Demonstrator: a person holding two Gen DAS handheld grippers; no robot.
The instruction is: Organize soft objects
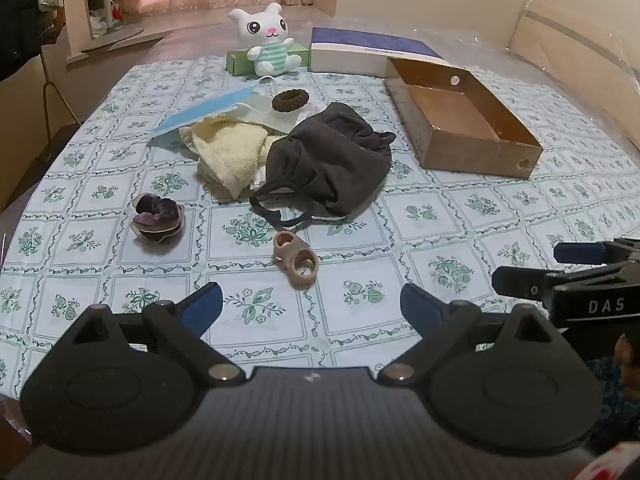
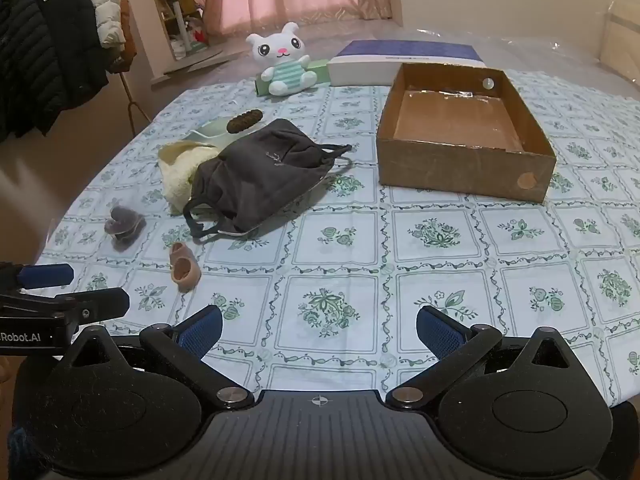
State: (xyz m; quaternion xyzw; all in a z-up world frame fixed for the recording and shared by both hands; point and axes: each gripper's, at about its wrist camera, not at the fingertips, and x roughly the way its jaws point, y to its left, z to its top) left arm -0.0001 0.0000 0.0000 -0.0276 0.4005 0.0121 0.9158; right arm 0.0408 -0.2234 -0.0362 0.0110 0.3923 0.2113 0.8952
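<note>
Left wrist view: my left gripper (image 1: 311, 306) stands spread wide and empty above the floral tablecloth (image 1: 440, 216). Just ahead of it lies a small beige rubbery two-ring piece (image 1: 296, 258); beyond that, a dark grey cloth face mask (image 1: 332, 164) overlaps a cream terry towel (image 1: 230, 152) and a blue pleated disposable mask (image 1: 204, 110). A purple crumpled scrunchie (image 1: 158, 218) sits ahead to the left, a brown hair tie (image 1: 290, 100) farther off, and a white plush rabbit (image 1: 267, 38) farthest.

Right wrist view: my right gripper (image 2: 319, 330) is likewise spread and holds nothing. The open brown cardboard box (image 2: 460, 176) lies ahead to the right, empty.

Risk, as I judge it: gripping the grey mask may drag the towel beneath it along; its loose ear loops could snag on the box rim.
</note>
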